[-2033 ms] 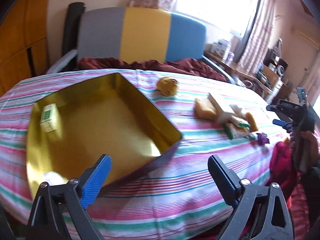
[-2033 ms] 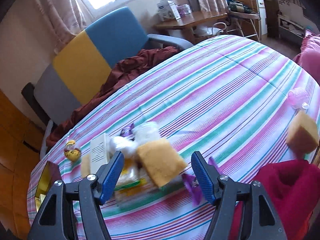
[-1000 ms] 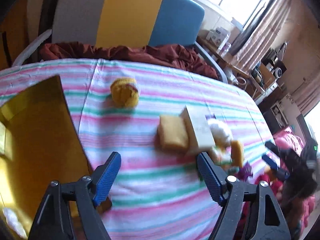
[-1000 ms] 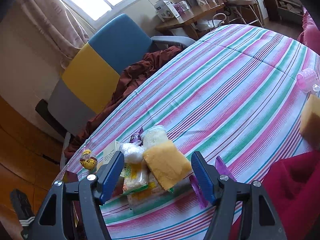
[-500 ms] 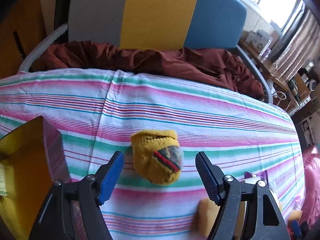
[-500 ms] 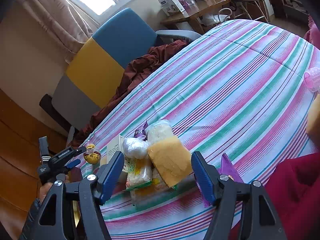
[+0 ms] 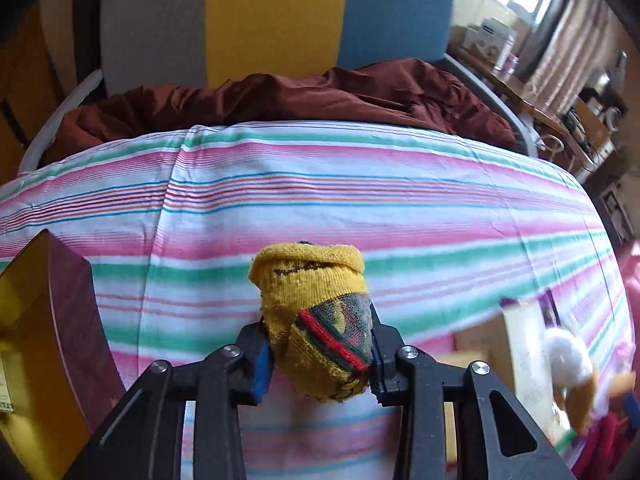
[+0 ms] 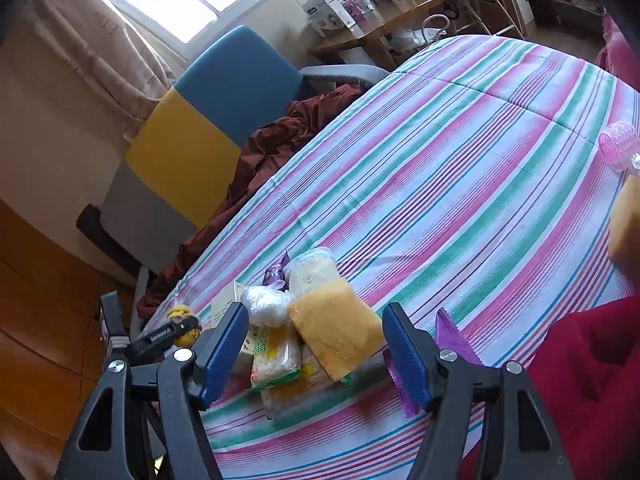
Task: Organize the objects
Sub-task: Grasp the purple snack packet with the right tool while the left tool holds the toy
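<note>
A rolled yellow sock (image 7: 316, 312) with a red and green striped cuff sits between the blue pads of my left gripper (image 7: 319, 344), whose jaws are closing and press on both its sides above the striped bedcover (image 7: 360, 208). The right wrist view shows the same sock (image 8: 180, 314) far left in the left gripper (image 8: 172, 334). My right gripper (image 8: 316, 332) stands open over a pile: a yellow sponge (image 8: 336, 328), snack packets (image 8: 276, 356), a white bag (image 8: 266, 304) and a jar (image 8: 312, 268). The gold box (image 7: 76, 312) shows at the left edge.
A grey, yellow and blue chair (image 7: 276, 20) with a maroon cloth (image 7: 280, 96) stands behind the bed. A purple comb (image 8: 452, 340), a pink roller (image 8: 618, 146), a second sponge (image 8: 626, 224) and a red cloth (image 8: 580, 380) lie to the right.
My left gripper swung from the gold box across to the yellow sock, came down around it and closed on it. The right gripper stayed open over the pile.
</note>
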